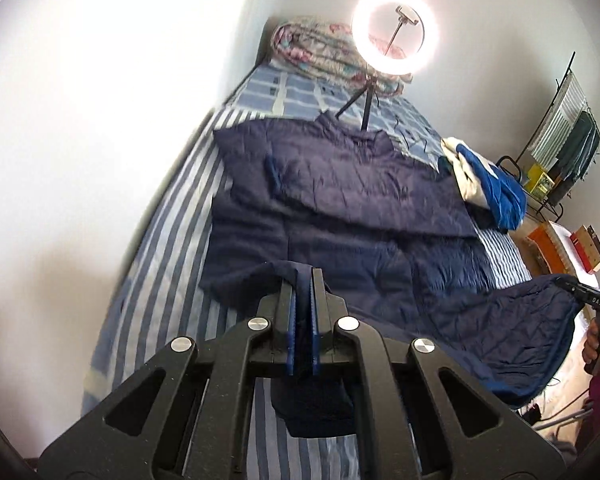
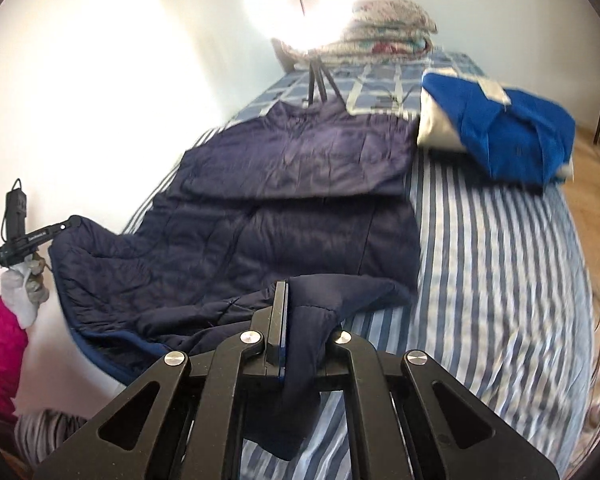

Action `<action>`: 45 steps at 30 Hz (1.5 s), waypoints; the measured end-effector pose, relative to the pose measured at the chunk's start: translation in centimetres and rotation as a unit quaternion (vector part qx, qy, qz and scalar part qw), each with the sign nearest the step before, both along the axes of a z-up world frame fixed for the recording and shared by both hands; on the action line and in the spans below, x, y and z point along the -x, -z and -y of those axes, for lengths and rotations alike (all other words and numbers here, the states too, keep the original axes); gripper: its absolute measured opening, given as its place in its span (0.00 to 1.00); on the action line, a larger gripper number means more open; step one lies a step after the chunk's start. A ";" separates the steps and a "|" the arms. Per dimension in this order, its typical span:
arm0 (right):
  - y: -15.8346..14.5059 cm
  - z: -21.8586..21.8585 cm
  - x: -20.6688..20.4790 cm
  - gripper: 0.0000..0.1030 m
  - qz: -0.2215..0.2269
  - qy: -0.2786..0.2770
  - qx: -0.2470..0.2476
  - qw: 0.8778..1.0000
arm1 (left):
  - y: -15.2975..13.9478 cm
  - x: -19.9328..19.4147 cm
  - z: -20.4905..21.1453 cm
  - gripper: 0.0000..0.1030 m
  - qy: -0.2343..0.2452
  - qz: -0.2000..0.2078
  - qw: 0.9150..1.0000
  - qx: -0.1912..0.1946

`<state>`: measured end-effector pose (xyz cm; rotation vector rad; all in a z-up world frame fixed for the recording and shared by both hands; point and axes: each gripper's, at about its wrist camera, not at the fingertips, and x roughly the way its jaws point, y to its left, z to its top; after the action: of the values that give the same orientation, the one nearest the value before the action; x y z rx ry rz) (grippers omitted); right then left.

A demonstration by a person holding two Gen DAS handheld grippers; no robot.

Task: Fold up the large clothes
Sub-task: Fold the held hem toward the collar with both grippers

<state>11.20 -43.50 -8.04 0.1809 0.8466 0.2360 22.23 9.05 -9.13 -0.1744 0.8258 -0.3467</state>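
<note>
A navy quilted jacket (image 1: 360, 200) (image 2: 292, 184) lies spread on the striped bed, collar toward the far end, with one sleeve folded across its chest. My left gripper (image 1: 304, 278) is shut on one corner of its near hem, and the cloth hangs down between the pads. My right gripper (image 2: 296, 292) is shut on the other hem corner; fabric drapes over and hides its right finger. Both corners are raised off the bed, so the hem sags between them. Each gripper also shows in the other's view: right gripper (image 1: 572, 285), left gripper (image 2: 74, 222).
The blue-and-white striped sheet (image 1: 160, 260) (image 2: 492, 260) covers the bed. A ring light on a tripod (image 1: 394, 30) (image 2: 300, 8) stands just beyond the collar. A folded blue and white garment (image 1: 488, 184) (image 2: 500, 136) lies to the right; a floral quilt (image 1: 320, 48) sits at the head. A wall runs along the left.
</note>
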 end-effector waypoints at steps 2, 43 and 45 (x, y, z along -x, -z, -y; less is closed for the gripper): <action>-0.5 0.2 -1.4 0.04 0.006 0.005 0.005 1.000 | -0.5 -1.1 0.7 0.03 0.000 0.007 1.000 -0.004; 5.9 3.6 -27.1 0.04 -0.027 0.112 0.137 0.984 | 8.0 -27.4 7.4 0.03 -0.087 -0.026 0.990 -0.109; 6.4 3.7 -27.5 0.04 -0.030 0.112 0.139 0.984 | 8.3 -27.8 7.5 0.03 -0.087 -0.028 0.990 -0.109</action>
<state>38.68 -47.21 -14.41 0.0218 0.9012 -0.0999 50.00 1.55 -17.47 -0.0517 0.8900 -0.0860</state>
